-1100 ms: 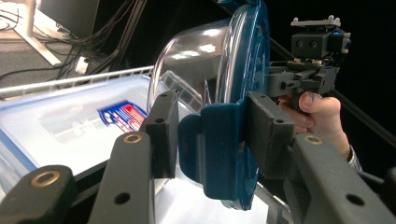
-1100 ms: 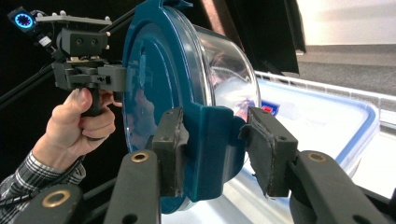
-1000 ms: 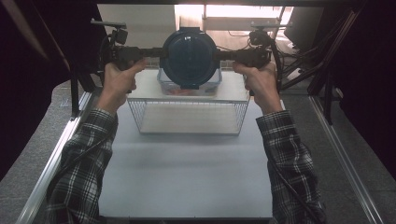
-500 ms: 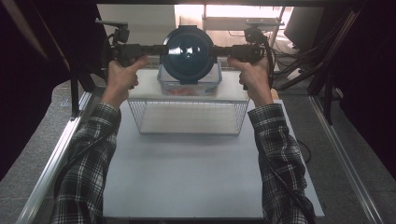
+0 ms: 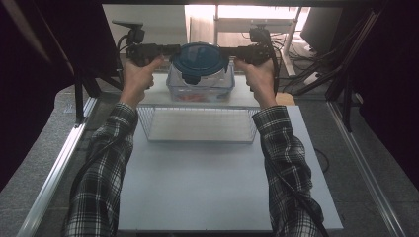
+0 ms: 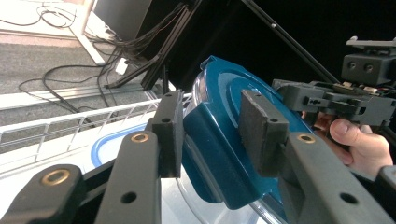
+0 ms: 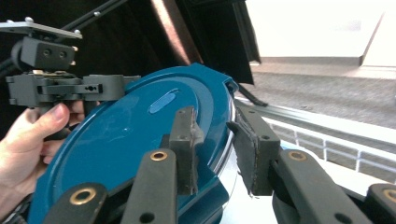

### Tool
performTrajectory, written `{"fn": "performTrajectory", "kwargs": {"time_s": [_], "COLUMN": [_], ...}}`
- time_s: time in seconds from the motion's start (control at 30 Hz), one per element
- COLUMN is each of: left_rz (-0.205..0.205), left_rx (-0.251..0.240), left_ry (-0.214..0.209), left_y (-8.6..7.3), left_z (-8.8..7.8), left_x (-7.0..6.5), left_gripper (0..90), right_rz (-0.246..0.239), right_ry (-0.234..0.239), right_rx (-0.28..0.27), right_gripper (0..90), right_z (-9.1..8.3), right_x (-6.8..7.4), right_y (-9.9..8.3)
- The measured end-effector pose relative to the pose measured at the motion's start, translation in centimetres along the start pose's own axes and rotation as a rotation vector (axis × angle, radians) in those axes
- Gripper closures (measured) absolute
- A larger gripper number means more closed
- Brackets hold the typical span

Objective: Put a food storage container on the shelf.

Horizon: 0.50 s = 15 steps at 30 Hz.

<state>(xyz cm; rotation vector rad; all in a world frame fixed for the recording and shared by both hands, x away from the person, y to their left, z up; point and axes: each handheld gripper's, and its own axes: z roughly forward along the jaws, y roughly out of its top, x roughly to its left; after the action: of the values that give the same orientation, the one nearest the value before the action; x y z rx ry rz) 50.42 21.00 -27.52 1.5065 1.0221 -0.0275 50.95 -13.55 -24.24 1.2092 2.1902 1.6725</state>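
Observation:
A round clear bowl with a dark blue clip-on lid point(image 5: 200, 58) hangs between my two grippers at the far side of the table. My left gripper point(image 5: 170, 50) holds its left edge. In the left gripper view the pads point(image 6: 212, 112) clamp a lid clip point(image 6: 219, 158). My right gripper point(image 5: 232, 52) holds the opposite edge, with its pads point(image 7: 215, 126) on either side of the lid's rim point(image 7: 121, 140). Both pairs of jaws have just been closing on the bowl. Right below it sits a clear rectangular box point(image 5: 200, 91) with something red inside.
A wire basket point(image 5: 197, 139) stands in front of the clear box on a white board point(image 5: 207, 192). Metal rails run along both sides of the table. Black frame struts and cables stand behind and to the right.
Both hands have carried the bowl a little farther away and lower, closer to the clear box. The forearms stretch further forward.

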Motion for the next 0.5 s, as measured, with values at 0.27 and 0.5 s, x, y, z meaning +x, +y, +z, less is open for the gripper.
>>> {"fn": "performTrajectory", "kwargs": {"time_s": [0.27,0.5], "left_rz": [0.162,0.217], "left_rx": [-0.01,0.092], "left_ry": [0.13,0.111], "left_y": [-2.3,-5.0], "left_z": [-4.2,-3.9], "left_x": [-2.9,-3.5], "left_gripper": [77.4,89.3], "right_rz": [-0.123,-0.224], "right_ry": [-0.059,-0.013], "right_rx": [-0.026,0.072], "right_gripper": [88.6,88.8], "right_z": [-4.1,-4.2], "right_x": [1.9,4.4], "right_y": [-1.8,-4.9]}}
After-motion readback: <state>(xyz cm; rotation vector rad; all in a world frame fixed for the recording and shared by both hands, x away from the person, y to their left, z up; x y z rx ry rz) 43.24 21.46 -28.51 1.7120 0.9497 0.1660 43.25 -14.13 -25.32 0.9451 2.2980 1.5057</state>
